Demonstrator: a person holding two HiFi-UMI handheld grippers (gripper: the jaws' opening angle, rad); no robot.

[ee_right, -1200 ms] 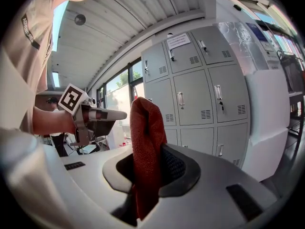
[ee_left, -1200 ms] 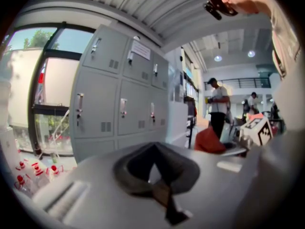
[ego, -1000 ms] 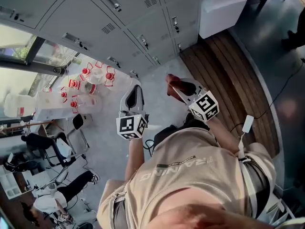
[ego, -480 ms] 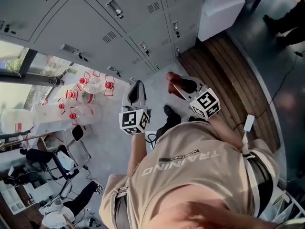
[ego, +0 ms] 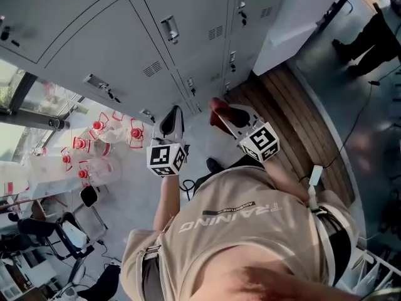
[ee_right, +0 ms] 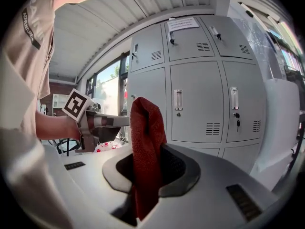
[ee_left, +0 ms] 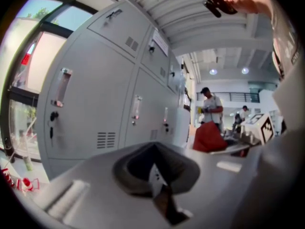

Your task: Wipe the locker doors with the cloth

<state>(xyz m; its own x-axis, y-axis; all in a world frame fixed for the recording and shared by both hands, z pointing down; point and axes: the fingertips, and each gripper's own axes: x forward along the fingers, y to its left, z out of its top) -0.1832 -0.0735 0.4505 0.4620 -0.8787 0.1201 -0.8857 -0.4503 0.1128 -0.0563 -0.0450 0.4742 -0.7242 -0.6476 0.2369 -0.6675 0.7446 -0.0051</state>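
A bank of grey locker doors (ego: 125,36) fills the top left of the head view, and also shows in the right gripper view (ee_right: 195,99) and the left gripper view (ee_left: 90,94). My right gripper (ego: 224,113) is shut on a red cloth (ego: 215,105), which stands up between its jaws (ee_right: 145,142). That cloth also shows at the right of the left gripper view (ee_left: 208,136). My left gripper (ego: 171,116) is held beside it, shut with nothing in it (ee_left: 155,163). Both grippers hang short of the doors, touching none.
Several clear water bottles with red caps (ego: 94,137) lie on the floor at the left, under a window. A wooden floor strip (ego: 294,118) and a white cabinet (ego: 301,11) are at the right. Chairs (ego: 69,231) stand lower left. People stand in the distance (ee_left: 209,106).
The lockers loom larger and closer in the head view. Both grippers have shifted slightly up and left toward them, the cloth still held in the right one.
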